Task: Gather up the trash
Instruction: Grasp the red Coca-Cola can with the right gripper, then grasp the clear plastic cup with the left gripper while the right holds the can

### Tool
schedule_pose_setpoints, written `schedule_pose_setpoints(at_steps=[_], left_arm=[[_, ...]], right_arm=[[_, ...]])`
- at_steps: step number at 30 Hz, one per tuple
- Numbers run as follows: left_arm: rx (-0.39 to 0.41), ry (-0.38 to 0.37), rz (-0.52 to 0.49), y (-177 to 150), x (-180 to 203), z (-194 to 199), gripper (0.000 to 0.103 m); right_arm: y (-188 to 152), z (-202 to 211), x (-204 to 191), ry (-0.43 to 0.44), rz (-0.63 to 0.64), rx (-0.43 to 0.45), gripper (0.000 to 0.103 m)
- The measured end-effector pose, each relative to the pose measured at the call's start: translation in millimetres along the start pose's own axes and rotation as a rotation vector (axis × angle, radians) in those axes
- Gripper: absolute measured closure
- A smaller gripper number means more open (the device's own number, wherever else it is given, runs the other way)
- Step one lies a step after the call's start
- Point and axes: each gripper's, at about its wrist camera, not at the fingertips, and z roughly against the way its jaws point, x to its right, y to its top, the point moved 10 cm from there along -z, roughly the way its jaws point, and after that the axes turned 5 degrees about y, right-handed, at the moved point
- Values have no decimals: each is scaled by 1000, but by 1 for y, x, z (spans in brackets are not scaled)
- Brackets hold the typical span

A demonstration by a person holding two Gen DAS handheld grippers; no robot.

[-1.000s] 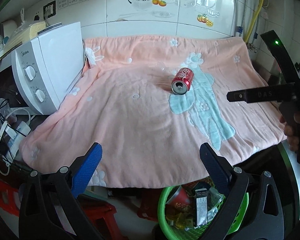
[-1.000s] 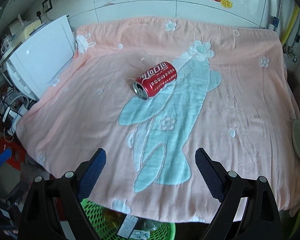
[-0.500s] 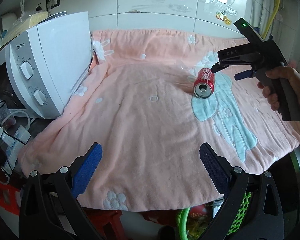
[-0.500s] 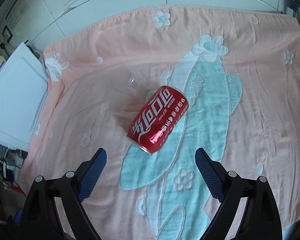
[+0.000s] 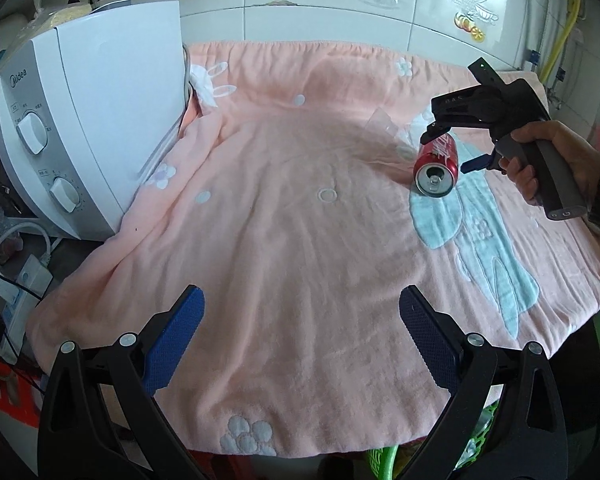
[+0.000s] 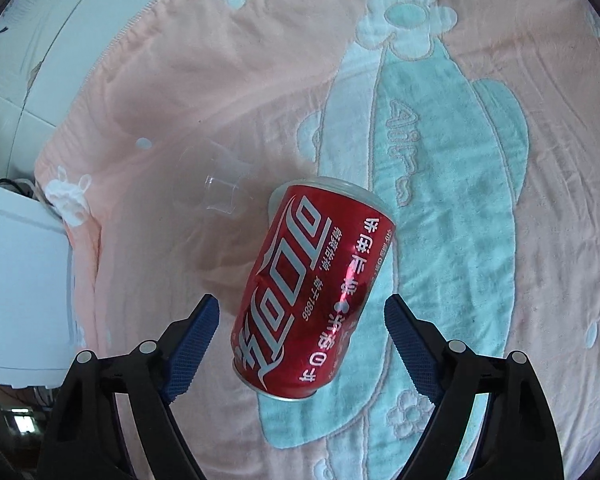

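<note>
On a pink towel [image 5: 284, 216] spread over the counter, a red soda can [image 6: 312, 292] lies on its side across a teal appliqué. Only the left wrist view shows the wider scene: a white microwave [image 5: 84, 128] at the towel's left edge, the rim of a green basket [image 5: 384, 460] below the towel's front edge, and a hand [image 5: 552, 160] holding the right gripper [image 5: 446, 146] down over the can, whose open top faces the camera. Only the right wrist view shows the can's printed side close up and a clear plastic cup [image 6: 216, 188] lying just beyond it. There, the can's near end sits between the right gripper's blue pads [image 6: 192, 344], which have just been closing but still show a gap on each side. The left gripper [image 5: 300, 344] hangs spread wide and empty over the towel's near part, well apart from the can.
</note>
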Motion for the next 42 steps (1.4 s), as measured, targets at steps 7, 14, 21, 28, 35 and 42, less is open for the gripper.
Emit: schedule_pose_setpoints(at_steps=[7,14,21,28,35,42], left_arm=[[2,1,-17,14,5,-12,6],[-6,-20,-16,34,16,-28,6],[-20,-69,-23,69,41,-58,7],[3,-109,-156,110,78,-105,8],[41,-75,-244,153,106,-158,12],[13,-104,-270,168,135,-202,13]], right_arm=[[4,-21,4,21,-60,-42,33],[0,-21,3,57,-50,-40,35],[-14,17,14,30,52,-6,36],[-32,56,25,-11,154,35,36],[-55,85,37,-17,206,65,36],[-69,92,44,-30,230,75,36]])
